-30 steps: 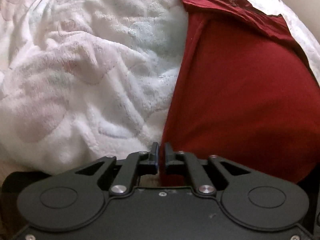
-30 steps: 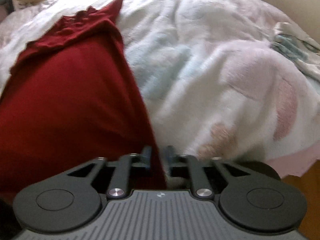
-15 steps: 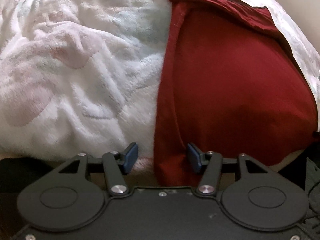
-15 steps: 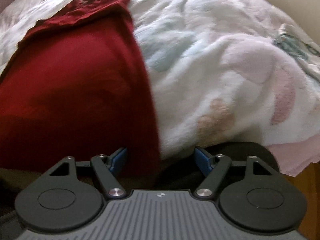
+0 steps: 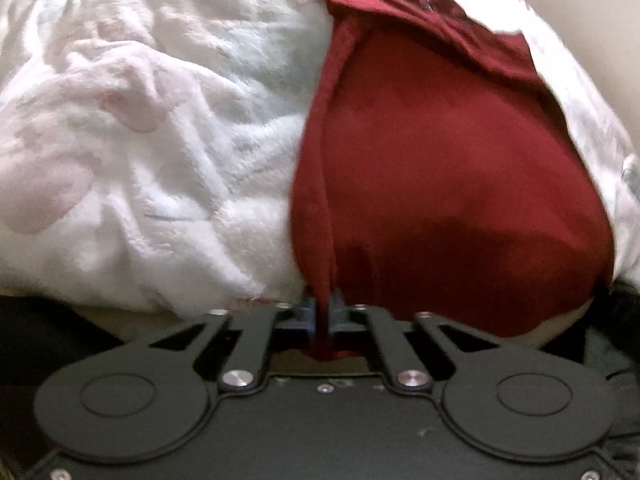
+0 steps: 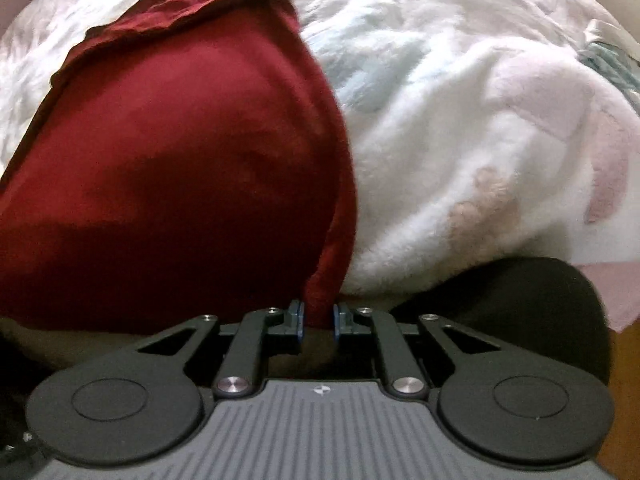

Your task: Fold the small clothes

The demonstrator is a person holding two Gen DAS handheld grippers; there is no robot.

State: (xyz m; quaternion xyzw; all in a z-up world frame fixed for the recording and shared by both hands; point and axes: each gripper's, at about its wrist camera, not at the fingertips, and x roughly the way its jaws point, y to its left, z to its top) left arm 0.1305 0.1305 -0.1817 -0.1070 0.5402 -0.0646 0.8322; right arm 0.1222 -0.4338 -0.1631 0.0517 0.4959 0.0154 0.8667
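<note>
both grippers reclosed, left gripper (image 5: 322,309) and right gripper (image 6: 319,316) apparently pinching red garment (image 5: 440,184)

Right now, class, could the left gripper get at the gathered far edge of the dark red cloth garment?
Probably not as things stand: the left gripper is shut on the dark red cloth garment at its near edge. The gathered far edge lies bare on the fluffy white blanket.
</note>
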